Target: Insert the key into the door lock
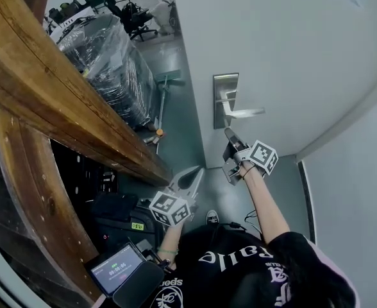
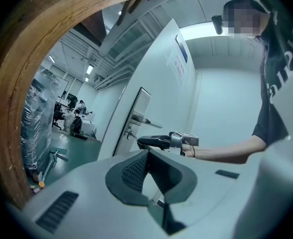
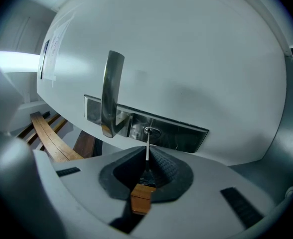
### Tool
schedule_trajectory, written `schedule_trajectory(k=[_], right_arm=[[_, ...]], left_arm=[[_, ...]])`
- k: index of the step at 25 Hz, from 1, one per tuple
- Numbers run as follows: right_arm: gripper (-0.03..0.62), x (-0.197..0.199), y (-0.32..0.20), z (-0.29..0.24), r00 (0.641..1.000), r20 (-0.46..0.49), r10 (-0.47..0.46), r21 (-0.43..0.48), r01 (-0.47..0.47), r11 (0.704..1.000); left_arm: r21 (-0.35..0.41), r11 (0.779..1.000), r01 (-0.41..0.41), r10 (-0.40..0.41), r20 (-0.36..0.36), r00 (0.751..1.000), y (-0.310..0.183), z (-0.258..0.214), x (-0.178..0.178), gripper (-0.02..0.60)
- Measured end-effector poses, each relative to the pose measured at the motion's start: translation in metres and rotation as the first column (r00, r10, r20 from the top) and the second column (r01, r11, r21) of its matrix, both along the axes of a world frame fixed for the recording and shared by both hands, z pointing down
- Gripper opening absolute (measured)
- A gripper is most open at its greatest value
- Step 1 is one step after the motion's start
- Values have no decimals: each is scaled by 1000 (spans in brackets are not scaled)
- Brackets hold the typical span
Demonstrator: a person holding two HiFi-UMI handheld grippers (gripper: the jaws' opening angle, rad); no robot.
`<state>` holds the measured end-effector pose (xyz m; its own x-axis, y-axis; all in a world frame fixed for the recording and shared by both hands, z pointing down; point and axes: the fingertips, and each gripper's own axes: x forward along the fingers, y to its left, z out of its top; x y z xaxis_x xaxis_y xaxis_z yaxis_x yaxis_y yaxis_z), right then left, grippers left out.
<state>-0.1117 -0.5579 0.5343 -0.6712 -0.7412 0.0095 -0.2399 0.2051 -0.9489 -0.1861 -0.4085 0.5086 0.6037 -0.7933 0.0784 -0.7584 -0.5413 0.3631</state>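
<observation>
Right gripper view: key (image 3: 147, 146) btw fingers (image 3: 167, 170)

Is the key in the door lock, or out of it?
Tip in, it seems: the right gripper holds the key, whose blade meets the keyhole. Depth unclear.

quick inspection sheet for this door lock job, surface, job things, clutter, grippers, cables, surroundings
surface: no table; grey-green floor
job's things: white door with metal lock plate and lever handle; key tip at the keyhole, depth unclear
clutter: plastic-wrapped load; long-handled floor tool
grippers: right gripper fingers shut on the key; left gripper shut, empty, held low away from the door
cables: what looks like a thin dark cable on the floor
surroundings: wooden beam; screen device; office chairs beyond
</observation>
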Motion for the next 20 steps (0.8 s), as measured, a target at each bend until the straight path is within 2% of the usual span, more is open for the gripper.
schedule_trajectory(k=[13,16,20], right_arm=[[35,-4,-10,-1,996,77,42,-35,-39,999],[35,-6,-15,1,988,138,65,-76,-55,996],[35,-7,-28,3,992,109,68,-65,-61,996]], left_arm=[[6,1000,4,-4,-19,1000,-1,-3,-13,5],[4,1000,12,-12,-17,1000,0,0,-18,5],[-3,1000,12,-13,-14,1000,1,4,-20,5]])
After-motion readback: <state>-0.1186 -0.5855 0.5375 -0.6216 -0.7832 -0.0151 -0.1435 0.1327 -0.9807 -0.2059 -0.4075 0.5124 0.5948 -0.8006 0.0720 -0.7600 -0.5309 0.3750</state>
